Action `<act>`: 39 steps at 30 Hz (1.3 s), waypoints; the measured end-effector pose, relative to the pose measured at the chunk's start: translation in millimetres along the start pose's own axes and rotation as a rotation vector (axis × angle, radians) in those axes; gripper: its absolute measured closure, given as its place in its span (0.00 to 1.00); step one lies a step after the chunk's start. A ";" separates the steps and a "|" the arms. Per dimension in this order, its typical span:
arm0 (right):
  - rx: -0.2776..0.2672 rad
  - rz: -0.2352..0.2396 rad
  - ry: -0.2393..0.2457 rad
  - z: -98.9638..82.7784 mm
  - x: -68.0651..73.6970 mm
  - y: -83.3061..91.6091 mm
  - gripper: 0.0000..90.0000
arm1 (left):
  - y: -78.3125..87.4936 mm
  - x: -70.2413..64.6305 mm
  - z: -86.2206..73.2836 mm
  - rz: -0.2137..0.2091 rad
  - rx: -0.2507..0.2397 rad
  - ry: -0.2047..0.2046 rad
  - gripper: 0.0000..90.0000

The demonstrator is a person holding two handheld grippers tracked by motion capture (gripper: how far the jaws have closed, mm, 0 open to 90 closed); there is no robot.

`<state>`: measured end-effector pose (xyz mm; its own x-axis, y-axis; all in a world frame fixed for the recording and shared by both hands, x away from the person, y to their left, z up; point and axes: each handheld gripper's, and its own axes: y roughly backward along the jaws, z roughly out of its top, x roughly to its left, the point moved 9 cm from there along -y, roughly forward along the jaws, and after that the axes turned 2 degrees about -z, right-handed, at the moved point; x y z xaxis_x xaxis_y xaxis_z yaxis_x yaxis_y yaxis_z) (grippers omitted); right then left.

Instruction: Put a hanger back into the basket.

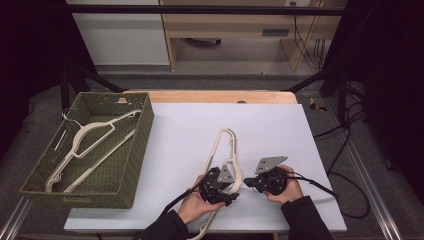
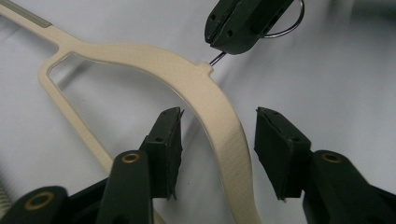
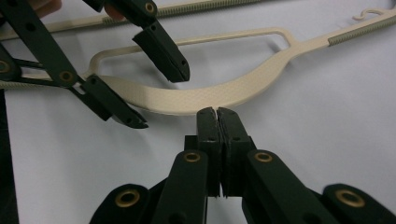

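Note:
A cream plastic hanger [image 1: 220, 142] lies flat on the white table top, its neck pointing toward my right hand. My left gripper [image 2: 218, 135] straddles one curved arm of the hanger [image 2: 205, 93]; its pads stand apart on either side and do not press on it. My right gripper [image 3: 217, 114] is shut at the hanger's neck [image 3: 210, 98], clamped on the thin metal hook [image 2: 285, 28], whose loop sticks out behind its jaws. In the high view the left gripper [image 1: 234, 186] and the right gripper [image 1: 246, 184] nearly meet near the table's front edge.
A green woven basket [image 1: 145, 125] stands at the table's left with another cream hanger [image 1: 90, 137] inside. The white sheet [image 1: 260, 130] covers the table to the right and far side. A black frame and cables run along the right.

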<state>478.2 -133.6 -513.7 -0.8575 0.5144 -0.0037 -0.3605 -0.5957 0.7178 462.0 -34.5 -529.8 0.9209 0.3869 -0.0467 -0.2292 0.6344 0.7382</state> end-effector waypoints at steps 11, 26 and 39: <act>-0.005 -0.003 -0.012 5.1 2.7 8.0 0.99 | -1.4 -3.4 0.6 -0.051 0.011 0.049 0.74; -0.147 -0.041 -0.020 25.4 1.1 37.4 0.82 | 20.3 -5.5 6.9 -0.020 -0.033 0.158 0.80; -0.494 -0.252 -0.184 41.0 -36.2 101.6 0.17 | 66.5 5.3 -0.2 0.046 -0.094 0.208 0.82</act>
<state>487.6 -187.5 -412.1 -0.6613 0.7498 0.0207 -0.7112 -0.6355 0.3006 451.7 9.9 -481.0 0.8264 0.5402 -0.1590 -0.3068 0.6687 0.6773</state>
